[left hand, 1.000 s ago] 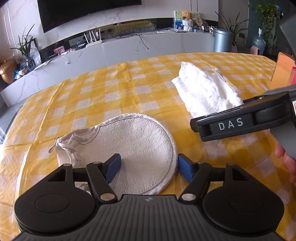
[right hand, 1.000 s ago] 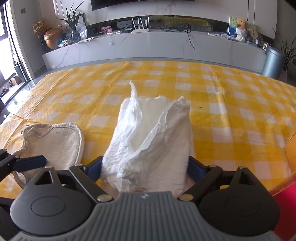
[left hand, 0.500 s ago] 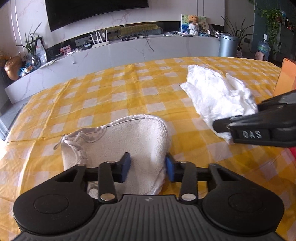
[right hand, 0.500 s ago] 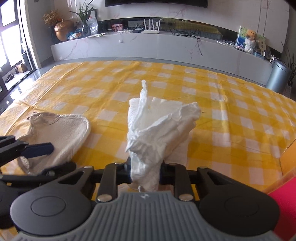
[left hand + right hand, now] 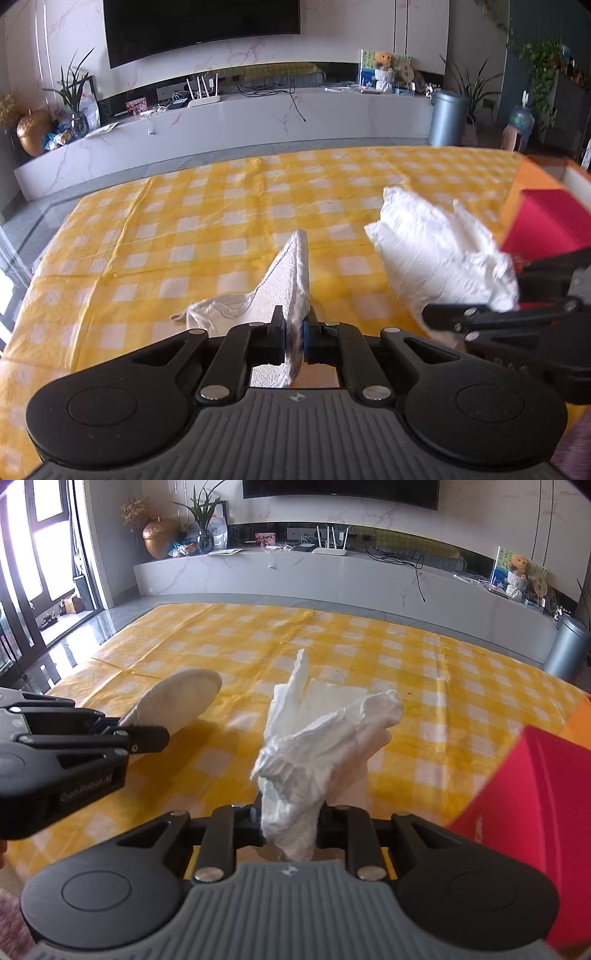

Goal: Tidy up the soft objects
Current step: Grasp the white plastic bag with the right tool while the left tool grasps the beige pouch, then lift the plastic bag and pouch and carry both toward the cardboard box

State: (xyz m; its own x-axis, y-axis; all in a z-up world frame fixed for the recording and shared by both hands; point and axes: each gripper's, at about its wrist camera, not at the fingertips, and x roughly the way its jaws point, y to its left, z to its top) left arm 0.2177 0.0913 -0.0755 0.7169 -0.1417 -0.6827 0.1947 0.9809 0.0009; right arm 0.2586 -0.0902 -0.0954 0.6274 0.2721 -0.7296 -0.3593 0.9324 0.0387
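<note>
Left wrist view: our left gripper (image 5: 293, 341) had just finished closing and was clenched on the beige terry pouch (image 5: 284, 273), whose folded edge rose from between the blue pads (image 5: 305, 328) while its drawstring end trailed onto the yellow checked tablecloth (image 5: 207, 229). To the right, our right gripper (image 5: 436, 317) carried the white crumpled cloth (image 5: 439, 254), held clear of the table, with the red box (image 5: 546, 225) just behind it.

Right wrist view: our right gripper (image 5: 290, 821) was clamped on the bunched neck of the white crumpled cloth (image 5: 321, 738), which fanned upward above the tablecloth (image 5: 443, 686). The left gripper (image 5: 151, 734) appeared at the left edge, gripping the pouch (image 5: 177, 698) lifted off the cloth surface. The red box (image 5: 535, 786) stood at the right edge.
</note>
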